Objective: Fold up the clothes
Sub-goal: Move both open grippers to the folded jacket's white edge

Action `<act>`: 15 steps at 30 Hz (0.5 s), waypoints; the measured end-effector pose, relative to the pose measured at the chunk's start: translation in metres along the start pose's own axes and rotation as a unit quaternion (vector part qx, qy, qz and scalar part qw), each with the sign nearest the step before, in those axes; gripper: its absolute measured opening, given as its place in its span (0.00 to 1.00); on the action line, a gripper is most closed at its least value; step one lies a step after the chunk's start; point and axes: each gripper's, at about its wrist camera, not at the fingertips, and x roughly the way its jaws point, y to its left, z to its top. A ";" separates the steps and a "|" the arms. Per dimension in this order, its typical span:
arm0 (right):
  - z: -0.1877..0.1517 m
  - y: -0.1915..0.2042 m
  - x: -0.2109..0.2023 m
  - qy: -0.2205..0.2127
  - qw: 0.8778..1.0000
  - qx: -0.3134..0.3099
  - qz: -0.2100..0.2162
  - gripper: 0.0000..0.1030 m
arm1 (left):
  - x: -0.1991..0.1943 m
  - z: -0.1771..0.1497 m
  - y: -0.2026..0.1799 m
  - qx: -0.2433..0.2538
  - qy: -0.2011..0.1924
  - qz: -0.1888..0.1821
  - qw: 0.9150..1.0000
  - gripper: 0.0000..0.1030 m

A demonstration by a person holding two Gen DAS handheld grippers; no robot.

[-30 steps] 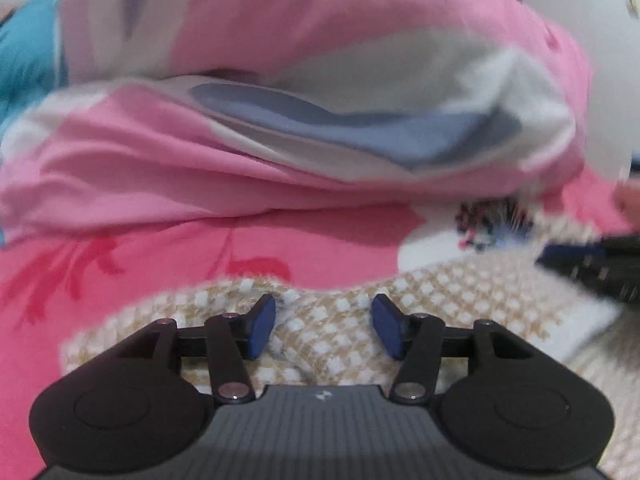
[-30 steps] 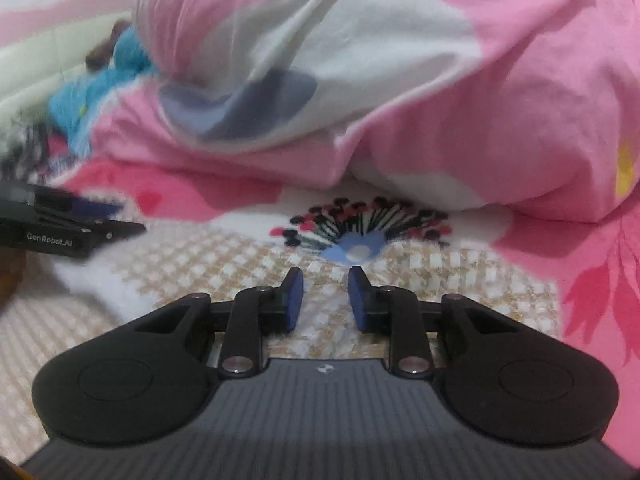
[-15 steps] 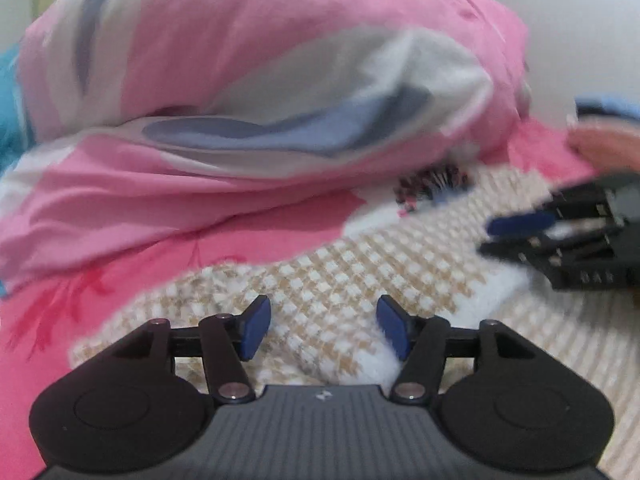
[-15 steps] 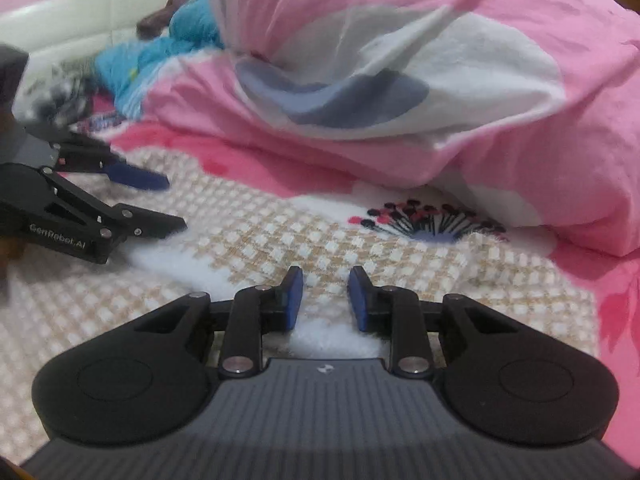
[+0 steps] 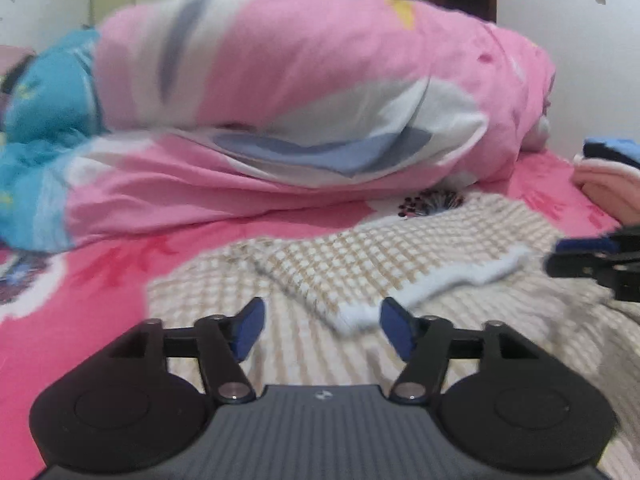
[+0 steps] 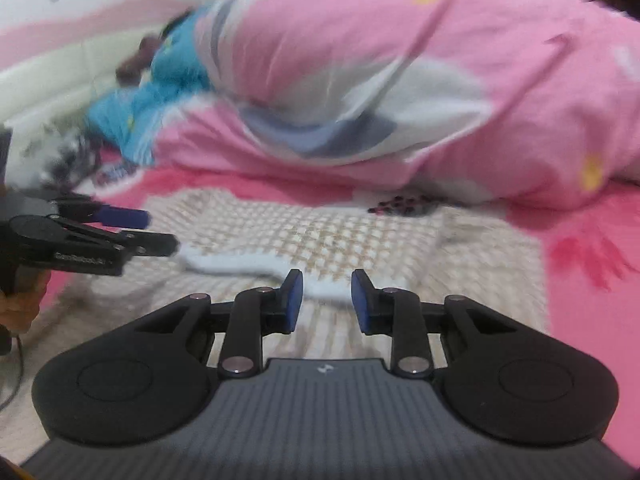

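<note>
A beige and white checked knit garment lies on the pink bed sheet, its far part folded over with a fluffy white edge toward me. It also shows in the right wrist view. My left gripper is open and empty, just above the garment's near part, the fold's corner between its fingers. My right gripper is open and empty over the white edge. Each gripper shows in the other's view: the right, the left.
A bulky pink, white and blue duvet is piled behind the garment. Blue patterned bedding lies at the far left. Folded clothes sit at the right edge. The pink floral sheet surrounds the garment.
Both grippers have let go of the garment's folded edge and pulled back toward me. The left jaws opened wide, the right jaws opened partway. The fold now lies flat.
</note>
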 end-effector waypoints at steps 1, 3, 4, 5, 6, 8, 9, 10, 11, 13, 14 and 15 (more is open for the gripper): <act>-0.007 0.000 -0.020 -0.007 1.000 0.013 -0.003 0.26 | -0.016 -0.008 -0.005 -0.005 0.005 -0.002 1.000 0.71; -0.034 0.000 -0.057 -0.009 0.998 0.058 0.004 0.27 | -0.046 -0.028 -0.016 -0.014 0.017 -0.013 1.000 0.73; -0.049 0.003 -0.074 -0.009 0.997 0.071 0.004 0.27 | -0.059 -0.037 -0.022 -0.015 0.021 -0.018 1.000 0.75; -0.064 0.009 -0.091 -0.012 0.997 0.077 0.001 0.29 | -0.072 -0.049 -0.030 -0.016 0.024 -0.022 0.999 0.77; -0.078 0.017 -0.106 -0.013 0.997 0.077 -0.003 0.31 | -0.086 -0.060 -0.037 -0.016 0.026 -0.025 0.999 0.78; -0.106 0.033 -0.133 -0.013 0.997 0.078 -0.010 0.33 | -0.114 -0.084 -0.050 -0.023 0.023 -0.029 0.999 0.86; -0.116 0.039 -0.143 -0.014 0.997 0.073 -0.013 0.38 | -0.127 -0.096 -0.055 -0.026 0.021 -0.031 0.999 0.88; -0.126 0.046 -0.153 -0.015 0.997 0.067 -0.017 0.42 | -0.136 -0.107 -0.059 -0.029 0.019 -0.033 0.999 0.91; -0.135 0.052 -0.163 -0.017 0.998 0.062 -0.020 0.49 | -0.144 -0.119 -0.062 -0.031 0.019 -0.035 0.999 0.91; -0.152 0.061 -0.173 -0.011 0.998 0.048 -0.033 0.57 | -0.157 -0.143 -0.068 -0.038 0.025 -0.035 0.998 0.92; -0.160 0.065 -0.177 -0.008 0.998 0.041 -0.040 0.60 | -0.162 -0.154 -0.069 -0.044 0.032 -0.032 0.998 0.92; -0.168 0.068 -0.180 0.001 0.998 0.031 -0.056 0.62 | -0.168 -0.164 -0.069 -0.054 0.040 -0.029 0.997 0.92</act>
